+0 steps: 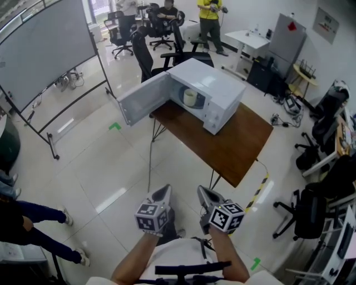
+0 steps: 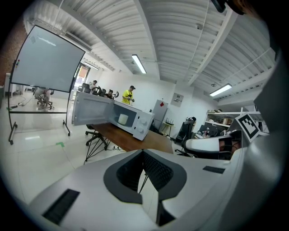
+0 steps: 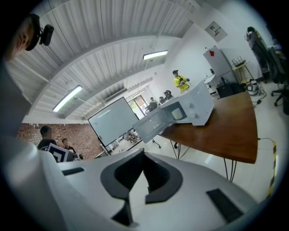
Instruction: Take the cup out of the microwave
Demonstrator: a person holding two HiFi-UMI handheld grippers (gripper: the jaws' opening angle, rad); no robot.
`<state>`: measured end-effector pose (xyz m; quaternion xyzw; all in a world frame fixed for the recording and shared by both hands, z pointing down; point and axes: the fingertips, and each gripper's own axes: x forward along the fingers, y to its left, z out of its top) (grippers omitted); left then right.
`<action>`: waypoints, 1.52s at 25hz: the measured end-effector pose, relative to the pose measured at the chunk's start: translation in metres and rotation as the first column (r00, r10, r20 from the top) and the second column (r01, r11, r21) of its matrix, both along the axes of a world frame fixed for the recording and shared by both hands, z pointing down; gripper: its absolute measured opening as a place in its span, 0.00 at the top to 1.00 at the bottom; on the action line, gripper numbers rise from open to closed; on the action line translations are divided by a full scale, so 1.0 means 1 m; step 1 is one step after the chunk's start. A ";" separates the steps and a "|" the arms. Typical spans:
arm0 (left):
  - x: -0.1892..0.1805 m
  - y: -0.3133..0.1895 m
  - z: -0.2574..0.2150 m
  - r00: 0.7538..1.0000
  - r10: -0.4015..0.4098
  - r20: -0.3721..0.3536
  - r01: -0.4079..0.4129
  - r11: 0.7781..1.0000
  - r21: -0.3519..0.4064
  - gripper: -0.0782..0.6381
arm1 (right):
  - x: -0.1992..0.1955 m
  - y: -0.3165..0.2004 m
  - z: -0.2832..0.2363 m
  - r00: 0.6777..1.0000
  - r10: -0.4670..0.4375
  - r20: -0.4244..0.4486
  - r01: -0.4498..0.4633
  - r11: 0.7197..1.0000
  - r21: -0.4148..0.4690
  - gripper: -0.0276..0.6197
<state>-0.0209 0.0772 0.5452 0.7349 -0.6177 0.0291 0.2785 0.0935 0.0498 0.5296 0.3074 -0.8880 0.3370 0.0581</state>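
A white microwave (image 1: pixel 214 92) stands on a brown table (image 1: pixel 239 147), its door (image 1: pixel 142 99) swung open to the left. A pale cup (image 1: pixel 189 97) sits inside the cavity. The left gripper view shows the same cup (image 2: pixel 123 119) far ahead, and the right gripper view shows the cup (image 3: pixel 178 115) too. My left gripper (image 1: pixel 164 192) and right gripper (image 1: pixel 202 191) hover side by side over the floor, well short of the table. Both point toward the microwave. Each has its jaws shut with nothing between them.
A large whiteboard on a wheeled stand (image 1: pixel 44 47) is at the left. Office chairs (image 1: pixel 147 53) and people (image 1: pixel 210 16) are behind the table. A person's legs (image 1: pixel 39 214) show at the lower left. Black chairs (image 1: pixel 308 211) and desks crowd the right. Yellow-black tape (image 1: pixel 258 192) marks the floor.
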 end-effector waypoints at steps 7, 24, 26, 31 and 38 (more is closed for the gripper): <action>-0.018 -0.051 0.004 1.000 0.016 -0.008 -0.016 1.000 0.002 0.89 | -0.013 -0.049 0.000 1.000 0.022 -0.012 -0.022 1.000 0.009 0.94; -0.065 -0.193 0.005 0.997 0.077 -0.021 -0.077 0.997 0.000 0.89 | -0.057 -0.179 0.000 0.996 0.088 -0.027 -0.088 0.996 0.004 0.94; -0.070 -0.212 0.005 0.995 0.092 -0.028 -0.092 0.996 0.002 0.89 | -0.063 -0.194 -0.001 0.995 0.096 -0.033 -0.096 0.995 0.004 0.94; -0.080 -0.255 0.003 0.991 0.129 -0.027 -0.129 0.992 0.014 0.89 | -0.075 -0.231 -0.003 0.992 0.122 -0.033 -0.122 0.992 0.012 0.94; -0.099 -0.300 0.008 0.984 0.176 -0.020 -0.176 0.984 0.015 0.89 | -0.095 -0.267 -0.002 0.985 0.168 -0.030 -0.168 0.986 0.016 0.94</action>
